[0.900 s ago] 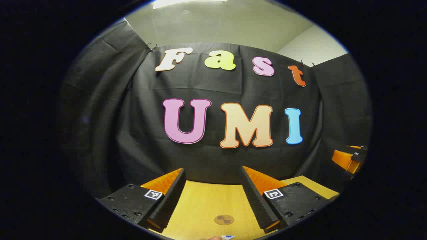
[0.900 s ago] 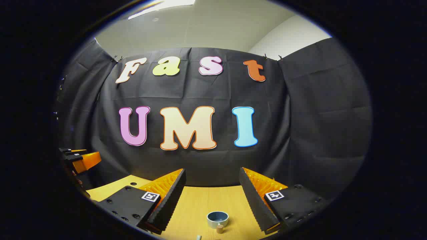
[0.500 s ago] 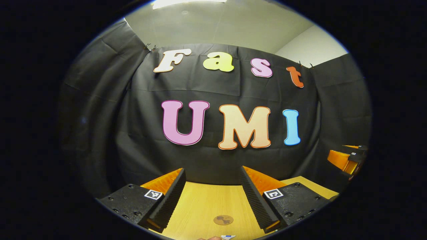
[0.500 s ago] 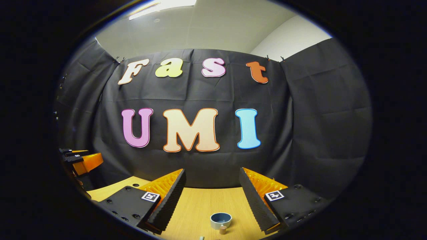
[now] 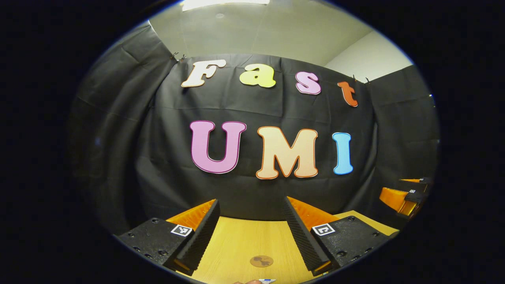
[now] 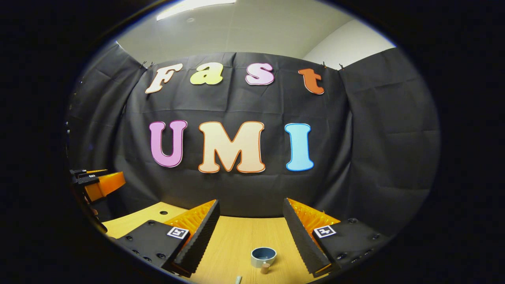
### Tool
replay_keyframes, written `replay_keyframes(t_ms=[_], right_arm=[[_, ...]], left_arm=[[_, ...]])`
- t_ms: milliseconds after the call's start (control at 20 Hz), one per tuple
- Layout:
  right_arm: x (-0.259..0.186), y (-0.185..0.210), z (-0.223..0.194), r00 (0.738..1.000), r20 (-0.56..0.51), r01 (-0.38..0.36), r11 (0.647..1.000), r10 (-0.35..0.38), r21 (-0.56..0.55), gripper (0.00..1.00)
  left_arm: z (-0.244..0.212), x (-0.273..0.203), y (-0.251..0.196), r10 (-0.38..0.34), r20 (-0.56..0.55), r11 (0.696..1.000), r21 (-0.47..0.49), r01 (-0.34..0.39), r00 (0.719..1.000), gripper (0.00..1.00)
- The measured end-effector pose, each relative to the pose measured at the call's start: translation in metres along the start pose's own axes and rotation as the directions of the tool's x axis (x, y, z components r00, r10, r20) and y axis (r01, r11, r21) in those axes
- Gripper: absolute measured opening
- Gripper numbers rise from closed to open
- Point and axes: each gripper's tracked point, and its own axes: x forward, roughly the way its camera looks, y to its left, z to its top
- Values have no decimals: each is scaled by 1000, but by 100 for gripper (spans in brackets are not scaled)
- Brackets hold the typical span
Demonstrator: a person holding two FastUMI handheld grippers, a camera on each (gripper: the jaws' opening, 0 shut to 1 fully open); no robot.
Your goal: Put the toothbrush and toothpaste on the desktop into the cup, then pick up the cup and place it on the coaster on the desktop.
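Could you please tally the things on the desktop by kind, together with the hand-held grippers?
Cup: 1
Coaster: 1
Small cork-like piece by the cup: 1
Hand-held gripper: 2, left, right
Total: 5

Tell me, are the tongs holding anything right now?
No. Both the left tongs and the right tongs are open and empty above the desk; the cup sits untouched.
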Motion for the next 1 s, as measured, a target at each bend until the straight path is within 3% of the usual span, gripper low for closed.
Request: replay_keyframes(t_ms=[600,1000], right_arm=[[13,21,-59,985,-164,-70,996,60,-53,99],[11,35,-124,930,-355,-124,991,95,-59,99]], left_arm=[[4,3,-4,-5,18,1000,12,5,1000,94],[0,3,9,28,12,1000,8,-28,1000,94]])
